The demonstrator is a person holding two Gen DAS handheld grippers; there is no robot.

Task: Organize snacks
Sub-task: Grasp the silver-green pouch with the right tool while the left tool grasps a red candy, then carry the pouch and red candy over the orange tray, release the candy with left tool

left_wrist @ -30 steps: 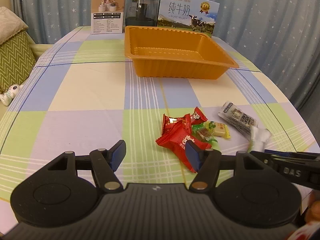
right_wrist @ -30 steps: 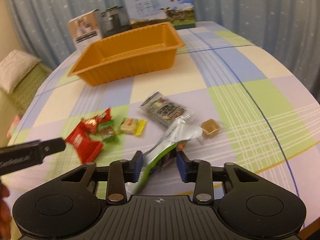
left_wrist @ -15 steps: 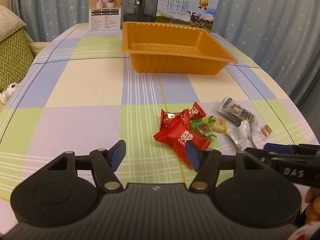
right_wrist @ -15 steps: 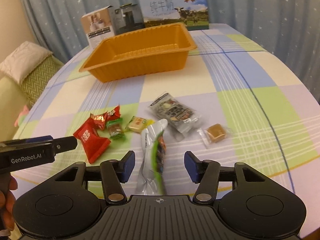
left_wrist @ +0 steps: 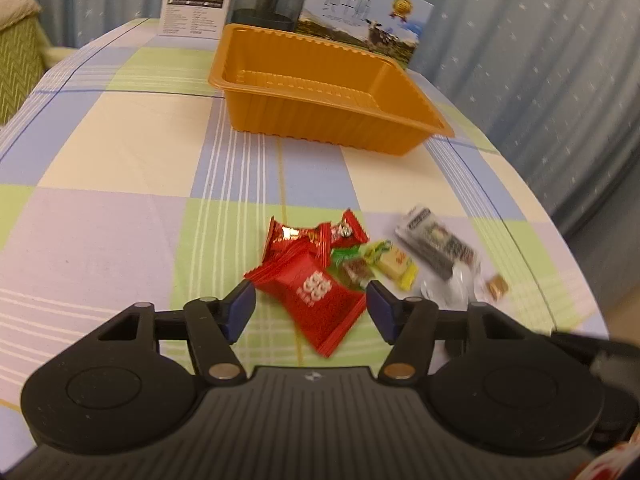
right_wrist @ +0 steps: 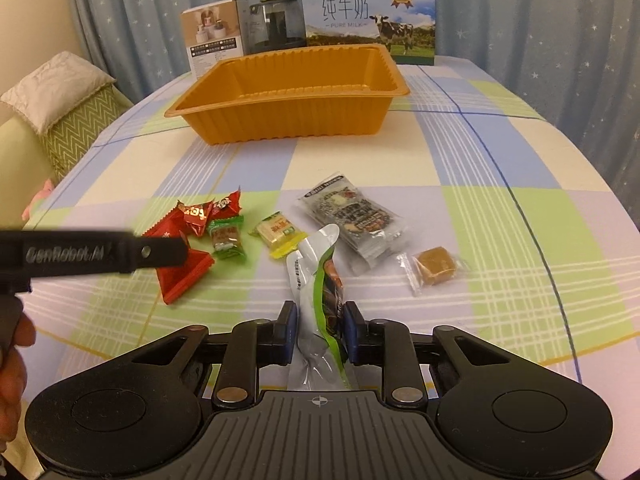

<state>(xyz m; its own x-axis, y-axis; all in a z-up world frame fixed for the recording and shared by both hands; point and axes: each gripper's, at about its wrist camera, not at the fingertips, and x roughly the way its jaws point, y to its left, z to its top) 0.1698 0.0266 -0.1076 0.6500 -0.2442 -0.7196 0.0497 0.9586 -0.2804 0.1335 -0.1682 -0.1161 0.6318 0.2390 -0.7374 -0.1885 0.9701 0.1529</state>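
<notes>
My right gripper is shut on a silver and green snack pouch, held upright over the table. My left gripper is open, its fingers either side of a large red snack packet; it also shows in the right wrist view, partly behind the left gripper's finger. Near it lie small red candies, a green candy, a yellow candy, a dark clear-wrapped packet and a brown caramel. An empty orange tray stands further back.
A milk carton box, a dark glass jar and a white product box stand behind the tray. A green sofa with a cushion is to the left. Curtains hang behind. The table edge curves off on the right.
My right gripper opened, then shut again on the pouch, which now stands upright. My left gripper moved right and forward, so that the large red packet lies between its fingers.
</notes>
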